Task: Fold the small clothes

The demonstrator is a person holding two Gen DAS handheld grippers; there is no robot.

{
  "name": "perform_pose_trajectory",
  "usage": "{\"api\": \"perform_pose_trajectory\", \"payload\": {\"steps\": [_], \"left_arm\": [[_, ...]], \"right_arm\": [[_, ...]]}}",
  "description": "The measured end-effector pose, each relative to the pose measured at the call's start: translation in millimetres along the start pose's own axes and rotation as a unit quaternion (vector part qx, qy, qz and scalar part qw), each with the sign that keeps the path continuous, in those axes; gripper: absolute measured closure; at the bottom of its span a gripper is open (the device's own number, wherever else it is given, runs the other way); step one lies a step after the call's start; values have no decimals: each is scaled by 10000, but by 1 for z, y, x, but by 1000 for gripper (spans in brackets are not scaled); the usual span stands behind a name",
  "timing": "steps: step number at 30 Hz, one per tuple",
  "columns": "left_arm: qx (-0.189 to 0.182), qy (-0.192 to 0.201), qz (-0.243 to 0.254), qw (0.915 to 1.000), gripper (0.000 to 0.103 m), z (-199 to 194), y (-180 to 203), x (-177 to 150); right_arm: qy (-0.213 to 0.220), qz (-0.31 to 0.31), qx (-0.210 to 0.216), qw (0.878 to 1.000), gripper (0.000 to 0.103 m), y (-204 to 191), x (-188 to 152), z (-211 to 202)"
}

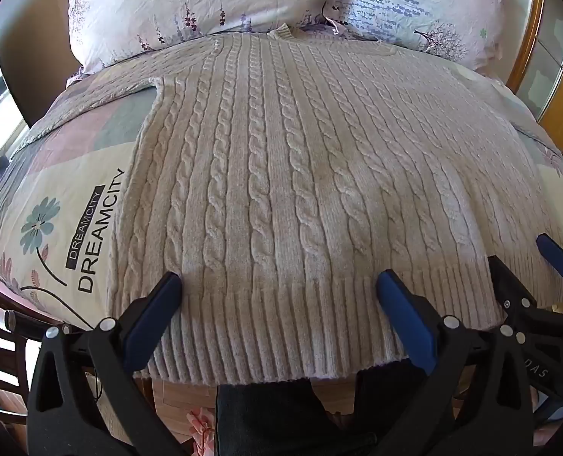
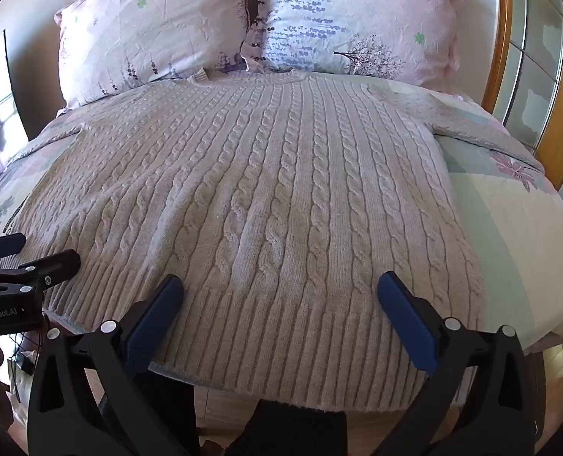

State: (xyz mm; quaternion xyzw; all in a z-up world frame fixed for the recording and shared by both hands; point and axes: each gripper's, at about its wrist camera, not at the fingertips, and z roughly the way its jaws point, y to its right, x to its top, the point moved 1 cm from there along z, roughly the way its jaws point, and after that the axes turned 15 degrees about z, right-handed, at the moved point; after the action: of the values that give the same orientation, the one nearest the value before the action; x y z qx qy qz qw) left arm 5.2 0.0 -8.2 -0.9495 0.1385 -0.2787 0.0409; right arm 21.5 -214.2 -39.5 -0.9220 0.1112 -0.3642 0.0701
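Both grippers (image 1: 279, 292) (image 2: 281, 292) gape over sweater (image 1: 281, 171) — only left view shows "DREAMCITY" bedspread (image 1: 91, 228).

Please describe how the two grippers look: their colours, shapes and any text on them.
Both are alike. The left gripper and the right gripper have black plastic frames with triangular cut-outs and round silver rivets. Each finger carries a long flat blue pad. The left gripper's body reads "GenRobot.AI" in white in the right wrist view.
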Motion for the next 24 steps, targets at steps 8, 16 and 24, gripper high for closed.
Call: {"api": "perform_pose_trajectory", "payload": {"steps": [8,16,24], "left_arm": [[2,0,3,10000,2,0,0,1],[9,27,0,10000,2,0,0,0],[14,38,2,10000,2,0,0,0]], "right_arm": [[9,2,6,10000,1,0,-1,-1],[-2,-2,-1,10000,1,0,0,0],[0,-1,-1,10000,1,0,0,0]]}}
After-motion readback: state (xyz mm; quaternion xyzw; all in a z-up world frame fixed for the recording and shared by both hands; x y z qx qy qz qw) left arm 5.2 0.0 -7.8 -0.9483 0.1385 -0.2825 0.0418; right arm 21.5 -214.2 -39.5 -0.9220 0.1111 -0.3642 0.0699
